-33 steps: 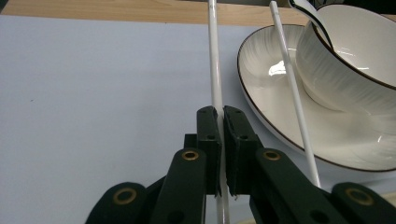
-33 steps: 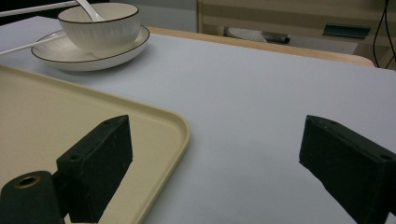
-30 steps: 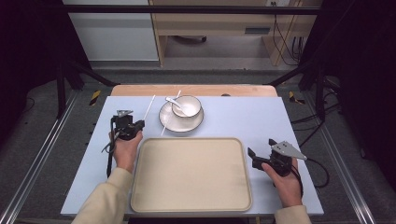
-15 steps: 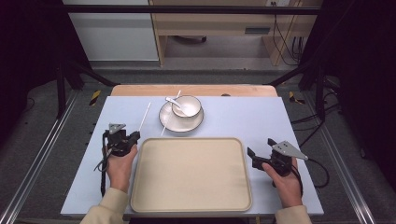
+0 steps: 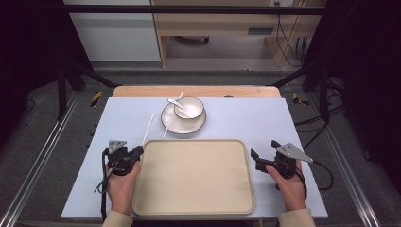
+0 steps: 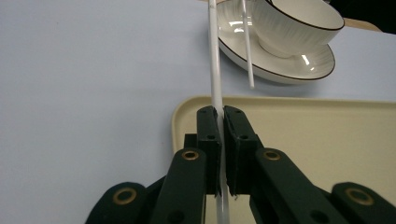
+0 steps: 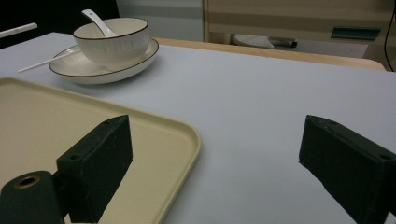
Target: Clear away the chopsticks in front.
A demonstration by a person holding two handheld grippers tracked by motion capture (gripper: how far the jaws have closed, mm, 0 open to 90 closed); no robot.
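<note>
The pale blue bench (image 5: 236, 123) carries a large, bare beige rectangular plastic tray (image 5: 194, 177) at the person's edge, with nothing lying in it. Behind the tray sits a white ceramic plate with a dark rim (image 5: 170, 124), which holds a white ribbed bowl (image 5: 190, 108); a white spoon (image 5: 176, 102) rests in the bowl with its handle leaning out over the rim. One thin white chopstick (image 6: 246, 44) lies propped on the plate's edge, its tip overhanging the bench. The other thin white chopstick (image 6: 215, 56) is the thing in hand: the left claw (image 6: 218, 120), just beside the tray's near left corner, is clamped on it, the stick running forward from between the jaws toward the plate. The right claw (image 5: 265, 153) hangs near the tray's right edge with its jaws spread wide and nothing between them. The step looks like moving the tableware onto the tray, starting with this chopstick. The next move probably calls for carrying the stick sideways over the tray's raised lip and lowering it flat before letting go, keeping its far end clear of the plate.
</note>
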